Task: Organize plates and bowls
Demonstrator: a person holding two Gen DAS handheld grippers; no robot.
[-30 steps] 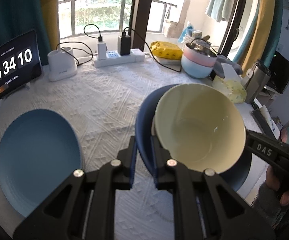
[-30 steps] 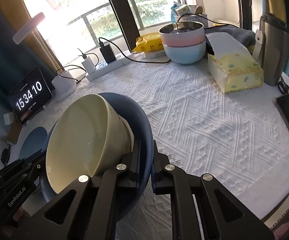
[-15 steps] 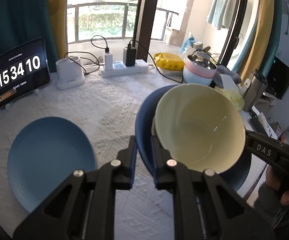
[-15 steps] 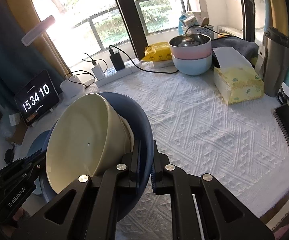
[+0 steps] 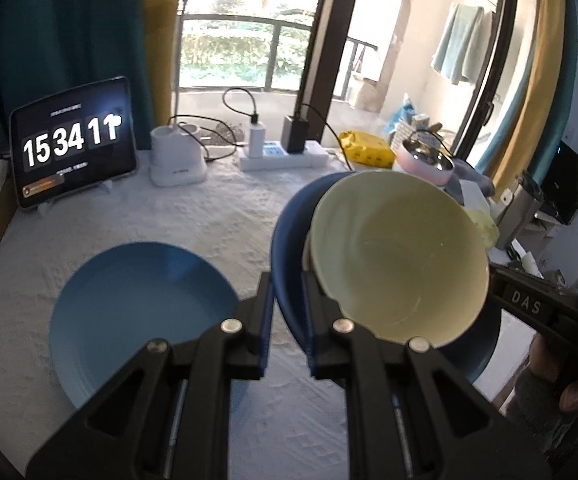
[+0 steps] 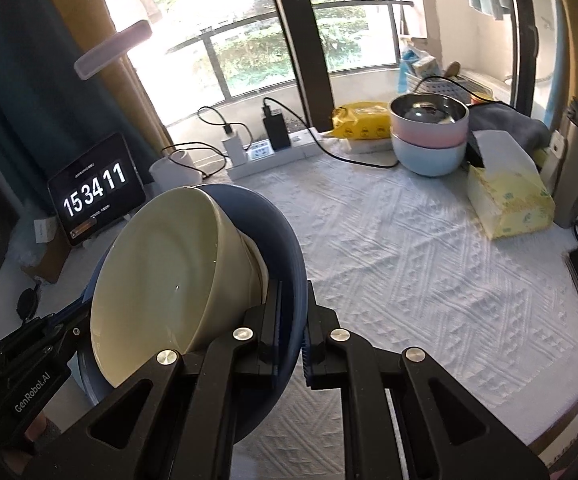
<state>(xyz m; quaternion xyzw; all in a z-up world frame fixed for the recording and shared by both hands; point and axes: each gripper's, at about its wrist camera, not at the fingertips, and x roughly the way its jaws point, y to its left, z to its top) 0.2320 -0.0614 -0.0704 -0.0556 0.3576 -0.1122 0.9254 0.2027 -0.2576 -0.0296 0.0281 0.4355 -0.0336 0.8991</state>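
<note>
Both my left claw [image 5: 287,300] and right claw [image 6: 291,312] pinch one dark blue plate [image 5: 289,240] carrying one glossy cream bowl [image 5: 397,256]; one lighter blue plate [image 5: 137,312] lies on the tabletop [image 6: 429,260].

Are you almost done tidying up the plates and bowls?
About halfway, I'd guess. Done: the pink bowl sits nested in the light blue bowl at the back. In hand: both claws, left claw and right claw, pinch the dark blue plate with the cream bowl on it. Left: the blue plate lies alone on the table.

tablet [image 6: 96,195] — "15 34 11"
</note>
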